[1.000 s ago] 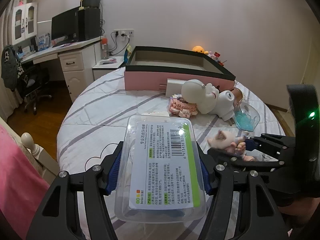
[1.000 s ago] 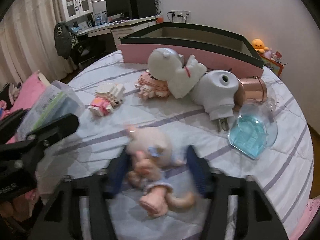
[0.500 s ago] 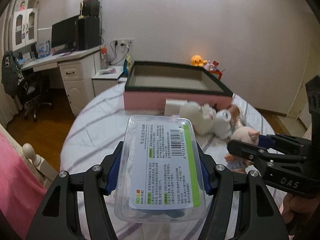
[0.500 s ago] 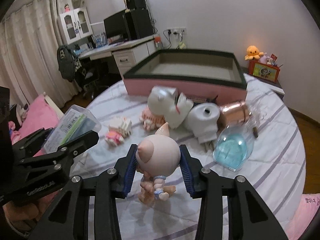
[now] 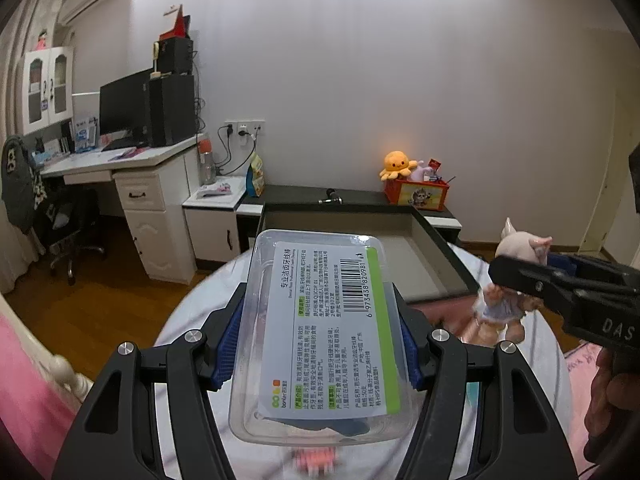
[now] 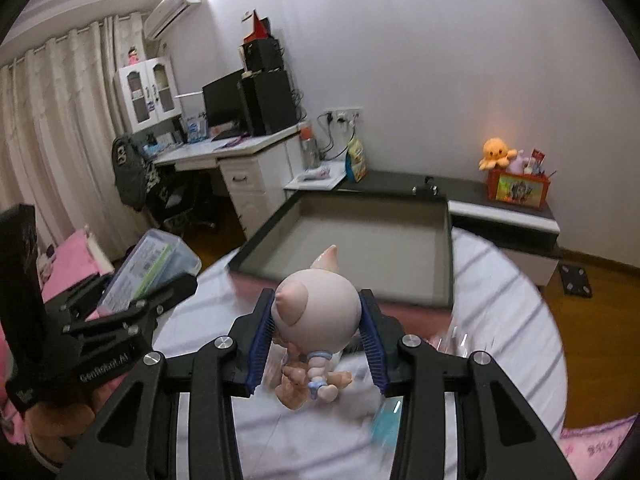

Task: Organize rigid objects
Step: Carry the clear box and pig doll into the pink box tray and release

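Observation:
My left gripper [image 5: 320, 340] is shut on a clear plastic floss box [image 5: 324, 336] with a white and green label, held above the bed. It also shows in the right wrist view [image 6: 148, 268] at the left. My right gripper [image 6: 318, 338] is shut on a pink pig figurine [image 6: 316, 312], gripped by its round head, legs hanging. The figurine shows in the left wrist view [image 5: 516, 248] at the right. The open pink drawer with a dark rim [image 6: 360, 240] lies ahead on the bed, its grey inside bare; it also shows in the left wrist view [image 5: 424, 252].
The striped white bedspread [image 6: 500, 320] lies below both grippers. A blue transparent object [image 6: 386, 416] and a pink block toy [image 5: 316, 460] lie blurred underneath. A desk with monitor [image 6: 240, 136] stands at the back left, a low cabinet with an orange plush [image 6: 498, 152] at the back right.
Both grippers have risen and moved forward towards the drawer with their objects held. The toys on the bed have dropped out of view below.

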Demonstrator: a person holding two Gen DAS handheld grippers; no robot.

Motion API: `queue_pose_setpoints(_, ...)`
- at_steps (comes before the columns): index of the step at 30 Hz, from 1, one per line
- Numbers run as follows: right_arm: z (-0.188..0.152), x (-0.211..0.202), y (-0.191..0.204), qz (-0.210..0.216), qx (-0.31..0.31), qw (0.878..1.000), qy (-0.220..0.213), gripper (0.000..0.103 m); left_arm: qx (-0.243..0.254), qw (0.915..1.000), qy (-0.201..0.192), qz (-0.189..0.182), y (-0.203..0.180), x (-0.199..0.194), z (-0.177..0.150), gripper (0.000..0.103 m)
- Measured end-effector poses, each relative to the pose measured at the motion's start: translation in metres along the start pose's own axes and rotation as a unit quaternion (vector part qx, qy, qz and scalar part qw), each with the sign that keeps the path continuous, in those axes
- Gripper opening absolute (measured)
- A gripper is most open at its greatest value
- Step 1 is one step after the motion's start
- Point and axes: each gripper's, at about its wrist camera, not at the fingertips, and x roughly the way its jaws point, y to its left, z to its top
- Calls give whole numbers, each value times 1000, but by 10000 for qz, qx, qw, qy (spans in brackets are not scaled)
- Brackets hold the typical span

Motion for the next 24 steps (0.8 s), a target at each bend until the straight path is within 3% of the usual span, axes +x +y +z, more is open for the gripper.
queue_pose_setpoints(7,41,62,-33,-332,258,9988,245,42,15,9994,316,173,-1,76,42,65)
queue_pose_setpoints(15,36,118,-58,-560,482,9949,687,43,-21,9945,1033,172,-6,155,40,65)
queue_pose_setpoints(17,33,120,-61,-630,499,9944,682,44,18,9938,1093,202,-7,161,37,73)
queue_pose_setpoints(19,35,117,-62,-680,499,9946,599,64,26,9947,986,296,-6,157,36,95)
queue_pose_setpoints(20,36,113,-63,-700,508,9948,534,86,18,9953,897,351,-5,152,36,98)
queue_pose_setpoints(23,43,104,-62,-730,533,9950,433,92,-69,9970,655,405,0,134,37,103)
queue_pose_setpoints(24,44,102,-61,-795,548,9943,449,102,-91,9973,607,393,2,127,37,103)
